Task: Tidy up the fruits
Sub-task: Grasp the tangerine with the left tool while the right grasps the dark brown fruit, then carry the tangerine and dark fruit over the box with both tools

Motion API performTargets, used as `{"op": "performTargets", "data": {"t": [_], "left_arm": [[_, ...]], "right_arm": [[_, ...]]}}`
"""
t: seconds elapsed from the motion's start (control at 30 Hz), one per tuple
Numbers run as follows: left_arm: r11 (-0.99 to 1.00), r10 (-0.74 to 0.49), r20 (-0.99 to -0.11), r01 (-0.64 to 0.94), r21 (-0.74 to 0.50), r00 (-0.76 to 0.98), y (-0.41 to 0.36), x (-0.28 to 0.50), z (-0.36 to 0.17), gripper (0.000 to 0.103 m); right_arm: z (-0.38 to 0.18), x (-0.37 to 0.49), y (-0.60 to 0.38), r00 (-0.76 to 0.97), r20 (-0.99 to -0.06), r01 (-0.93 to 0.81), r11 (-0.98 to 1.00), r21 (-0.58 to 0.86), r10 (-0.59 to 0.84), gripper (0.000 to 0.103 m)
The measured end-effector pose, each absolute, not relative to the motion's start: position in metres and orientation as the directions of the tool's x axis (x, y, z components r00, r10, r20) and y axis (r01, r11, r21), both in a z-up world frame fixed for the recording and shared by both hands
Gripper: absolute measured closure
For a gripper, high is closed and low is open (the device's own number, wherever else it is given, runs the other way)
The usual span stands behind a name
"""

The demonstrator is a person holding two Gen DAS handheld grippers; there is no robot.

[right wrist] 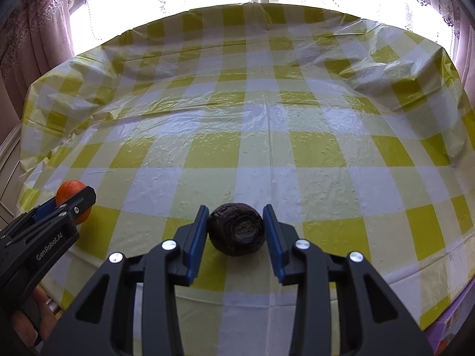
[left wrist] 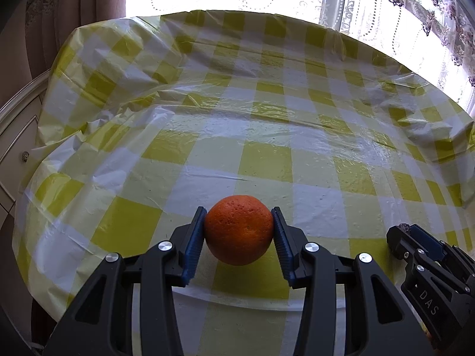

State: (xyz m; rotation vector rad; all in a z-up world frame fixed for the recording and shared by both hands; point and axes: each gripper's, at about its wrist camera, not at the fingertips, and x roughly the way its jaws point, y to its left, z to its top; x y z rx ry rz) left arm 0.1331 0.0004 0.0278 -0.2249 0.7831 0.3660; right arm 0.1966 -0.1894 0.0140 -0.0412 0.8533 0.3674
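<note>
We see a table covered with a wrinkled, glossy plastic cloth in yellow-and-white checks (left wrist: pixel 267 136), backed by bright windows with lace curtains (left wrist: pixel 400 14) and a pinkish drape (left wrist: pixel 74 0) at the left; a pale cabinet (left wrist: pixel 17 136) stands beside the table.

Both tools angle down toward the cloth near its front edge. Our left gripper (left wrist: pixel 239 231) is clenched on a round orange fruit (left wrist: pixel 239 228), its blue ribbed pads (left wrist: pixel 194 249) pressing both sides while the fruit rests on the cloth. Our right gripper (right wrist: pixel 234 228) is clenched around a dark brown, rough-skinned round fruit (right wrist: pixel 236 228), pads touching its sides.

In the right wrist view the left gripper with its orange sits well apart at the left, with a hand (right wrist: pixel 35 317) below it. The cloth ahead lies bare.
</note>
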Motion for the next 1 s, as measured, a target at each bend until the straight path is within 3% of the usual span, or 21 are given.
{"op": "performTargets", "data": {"t": [0.6,1.0], "left_arm": [[0.939,0.22,-0.687,-0.341,-0.043,0.693,-0.018,0.126,0.038,0.06],[0.975,0.115,-0.686,-0.215,-0.062,0.719,-0.061,0.118,0.053,0.06]], "right_arm": [[0.028,0.153,-0.231,0.616,-0.736,-0.297,0.948,0.113,0.281,0.065],[0.042,0.129,-0.289,0.641,-0.724,-0.226,0.964,0.139,0.255,0.065]]}}
